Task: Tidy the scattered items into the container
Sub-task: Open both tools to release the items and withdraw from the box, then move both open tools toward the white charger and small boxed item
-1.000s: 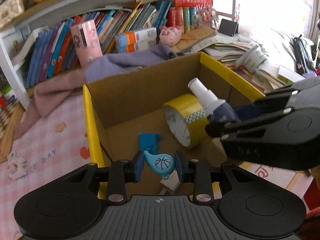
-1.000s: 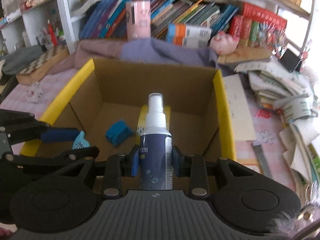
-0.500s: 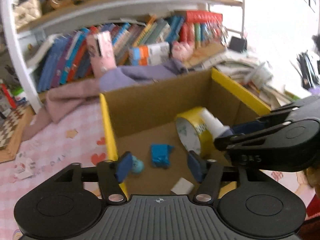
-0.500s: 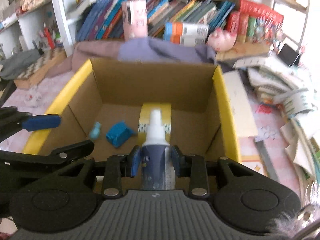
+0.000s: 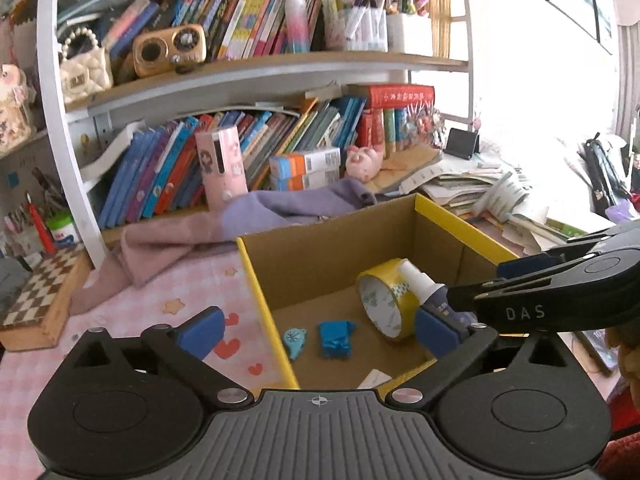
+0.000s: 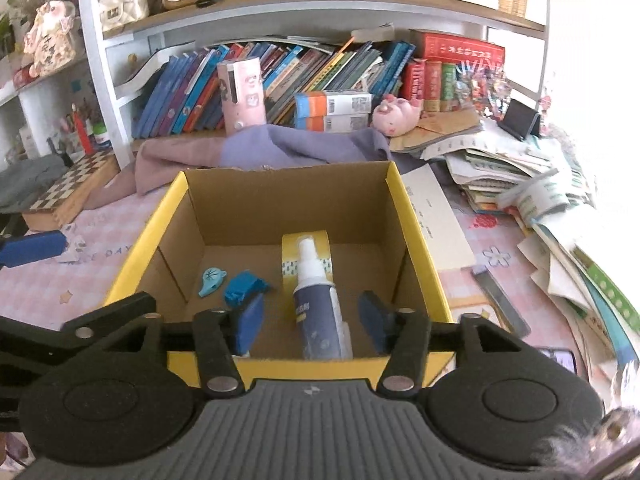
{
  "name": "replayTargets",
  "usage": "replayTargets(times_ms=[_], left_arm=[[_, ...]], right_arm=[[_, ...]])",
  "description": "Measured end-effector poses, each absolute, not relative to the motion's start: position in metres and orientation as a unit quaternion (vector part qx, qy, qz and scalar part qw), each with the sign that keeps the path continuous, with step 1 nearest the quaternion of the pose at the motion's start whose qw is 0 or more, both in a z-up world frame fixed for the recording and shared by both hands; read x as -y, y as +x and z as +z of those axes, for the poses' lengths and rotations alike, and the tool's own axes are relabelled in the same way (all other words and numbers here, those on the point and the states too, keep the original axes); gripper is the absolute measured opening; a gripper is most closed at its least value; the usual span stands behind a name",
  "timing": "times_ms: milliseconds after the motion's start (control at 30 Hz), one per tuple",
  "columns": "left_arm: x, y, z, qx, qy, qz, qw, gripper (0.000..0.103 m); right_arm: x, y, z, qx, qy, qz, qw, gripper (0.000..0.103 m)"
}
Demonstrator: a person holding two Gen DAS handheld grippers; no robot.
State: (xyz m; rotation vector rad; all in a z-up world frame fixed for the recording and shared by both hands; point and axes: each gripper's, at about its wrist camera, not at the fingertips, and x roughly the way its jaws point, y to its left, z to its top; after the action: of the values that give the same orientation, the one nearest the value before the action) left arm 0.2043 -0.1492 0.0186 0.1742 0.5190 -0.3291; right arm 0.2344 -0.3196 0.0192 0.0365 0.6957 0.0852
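A cardboard box with yellow rims [image 5: 256, 280] [image 6: 416, 236] stands on the pink tablecloth. On its floor lie a light-blue whistle-shaped piece [image 5: 295, 340] [image 6: 211, 280], a blue crumpled item [image 5: 335, 338] [image 6: 243, 286] and a yellow tape roll [image 5: 386, 298] [image 6: 306, 240]. A dark-blue spray bottle with a white nozzle [image 6: 318, 304] [image 5: 426, 292] leans inside the box against the tape. My left gripper [image 5: 316, 330] is still opening, wide apart and empty, above the box's near left rim. My right gripper [image 6: 312, 320] is opening too; its pads stand clear of the bottle between them.
Behind the box lie a purple-pink cloth [image 6: 248, 148], a pink case [image 6: 242, 94] and shelves of books. A chessboard box [image 5: 36, 292] sits at the left. Piles of papers [image 6: 552, 208] crowd the right side, with a dark flat strip [image 6: 496, 304] beside the box.
Both grippers opened and drew back upward. The whistle piece dropped from the left gripper to the box floor. The spray bottle left the right gripper's pads and rests in the box.
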Motion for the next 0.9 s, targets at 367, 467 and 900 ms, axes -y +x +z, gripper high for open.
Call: replayTargets(times_ms=[367, 467, 900], left_arm=[[0.112, 0.167, 0.019, -0.246, 0.096, -0.181, 0.947, 0.103], [0.099, 0.155, 0.018, -0.248, 0.093, -0.187, 0.946, 0.103], [0.033, 0.102, 0.012, -0.271, 0.073, -0.182, 0.942, 0.103]], right_arm=[[0.286, 0.188, 0.026, -0.324, 0.013, -0.005, 0.946, 0.069], [0.275, 0.175, 0.027, -0.323, 0.011, -0.016, 0.946, 0.069], [0.215, 0.100, 0.025, -0.321, -0.005, -0.048, 0.946, 0.075]])
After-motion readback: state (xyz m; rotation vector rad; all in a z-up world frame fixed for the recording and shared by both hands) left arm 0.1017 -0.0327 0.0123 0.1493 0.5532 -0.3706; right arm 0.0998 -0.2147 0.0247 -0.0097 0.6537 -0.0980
